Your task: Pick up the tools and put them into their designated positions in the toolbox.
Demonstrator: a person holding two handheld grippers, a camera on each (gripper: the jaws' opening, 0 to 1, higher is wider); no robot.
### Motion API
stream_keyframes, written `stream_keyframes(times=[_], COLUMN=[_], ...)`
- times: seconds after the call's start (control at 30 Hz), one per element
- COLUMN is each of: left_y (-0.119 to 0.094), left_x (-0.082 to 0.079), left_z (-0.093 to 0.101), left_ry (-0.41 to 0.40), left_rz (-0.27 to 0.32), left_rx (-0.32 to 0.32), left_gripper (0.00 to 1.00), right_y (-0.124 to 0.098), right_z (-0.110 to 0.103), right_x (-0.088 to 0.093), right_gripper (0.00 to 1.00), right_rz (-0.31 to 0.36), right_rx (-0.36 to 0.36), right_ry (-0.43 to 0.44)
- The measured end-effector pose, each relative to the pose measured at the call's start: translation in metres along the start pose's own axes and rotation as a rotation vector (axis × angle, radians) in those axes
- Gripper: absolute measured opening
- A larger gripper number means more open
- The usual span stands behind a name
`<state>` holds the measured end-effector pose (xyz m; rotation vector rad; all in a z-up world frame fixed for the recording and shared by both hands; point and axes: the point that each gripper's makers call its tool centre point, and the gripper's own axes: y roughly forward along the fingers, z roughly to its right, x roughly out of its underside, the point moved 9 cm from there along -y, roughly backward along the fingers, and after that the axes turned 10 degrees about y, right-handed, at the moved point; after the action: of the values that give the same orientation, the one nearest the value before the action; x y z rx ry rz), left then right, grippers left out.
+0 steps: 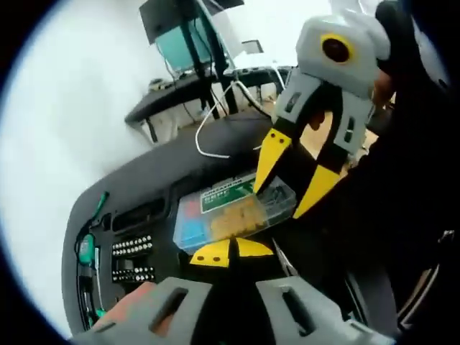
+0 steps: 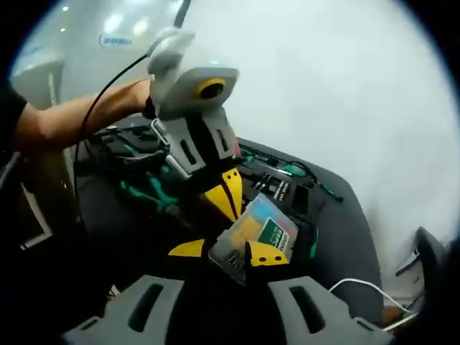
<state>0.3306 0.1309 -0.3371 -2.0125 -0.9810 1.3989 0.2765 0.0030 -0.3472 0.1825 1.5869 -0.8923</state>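
Plastic bit case (image 1: 233,214), rigid, light and slick: we clamp it with both tools, left tool (image 1: 231,252) at its six o'clock edge, right tool (image 2: 226,253) opposite.

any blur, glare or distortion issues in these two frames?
Left gripper view: strong fisheye bend, table edge curves; bright backdrop washes out; clear parts box sharp enough, label text unreadable; right gripper softly blurred. Right gripper view: same bend, ceiling lights glare at upper left; left gripper and box slightly soft; dark foreground loses detail.
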Motion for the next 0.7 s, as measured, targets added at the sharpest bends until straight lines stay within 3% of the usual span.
stream_keyframes(times=[0.1, 0.13, 0.17, 0.2, 0.23, 0.27, 0.3, 0.37, 0.43, 0.6, 0.63, 0.67, 0.7], left_y=[0.0, 0.0, 0.0, 0.0, 0.0, 0.001, 0.0, 0.001, 0.002, 0.001, -0.002, -0.006, -0.009], left_x=[-0.002, -0.002, -0.002, -0.001, -0.001, -0.001, -0.002, -0.001, -0.002, -0.001, 0.0, 0.001, 0.003], left_z=[-0.002, -0.003, -0.002, -0.002, -0.002, -0.002, -0.002, -0.003, -0.004, -0.002, -0.001, -0.004, -0.007], left_ry=[-0.009, -0.015, -0.022, -0.02, -0.014, -0.014, -0.016, -0.03, -0.043, -0.048, 0.08, 0.204, 0.264], left_rz=[-0.032, -0.037, -0.042, -0.044, -0.044, -0.044, -0.046, -0.051, -0.061, -0.062, -0.052, -0.065, -0.055], left_rx=[0.018, 0.022, 0.025, 0.026, 0.025, 0.026, 0.027, 0.028, 0.032, 0.024, -0.034, -0.095, -0.13], left_gripper=[0.0, 0.0, 0.0, 0.0, 0.0, 0.0, 0.0, 0.0, 0.0, 0.0, 0.0, 0.0, 0.0], right_y=[0.002, 0.002, 0.002, 0.005, 0.01, 0.014, 0.02, 0.019, 0.019, 0.02, 0.022, 0.02, 0.019], right_z=[0.002, 0.0, 0.001, 0.003, 0.005, 0.003, 0.0, 0.004, 0.009, 0.012, 0.011, 0.01, 0.011], right_x=[-0.007, -0.012, -0.015, -0.017, -0.013, -0.016, -0.01, -0.017, -0.016, -0.014, -0.014, -0.012, -0.011], right_gripper=[0.14, 0.08, 0.0, 0.0, 0.0, 0.0, 0.0, 0.0, 0.0, 0.0, 0.0, 0.0, 0.0], right_rz=[-0.008, 0.017, 0.061, 0.086, 0.038, 0.071, 0.018, -0.02, -0.014, 0.011, 0.043, 0.039, 0.043], right_rx=[-0.034, -0.059, -0.026, 0.026, 0.052, -0.006, -0.003, -0.005, -0.034, -0.053, -0.049, -0.05, -0.052], right_ry=[-0.011, 0.057, 0.046, -0.084, -0.144, -0.207, -0.069, -0.113, -0.052, -0.077, -0.117, -0.103, -0.084])
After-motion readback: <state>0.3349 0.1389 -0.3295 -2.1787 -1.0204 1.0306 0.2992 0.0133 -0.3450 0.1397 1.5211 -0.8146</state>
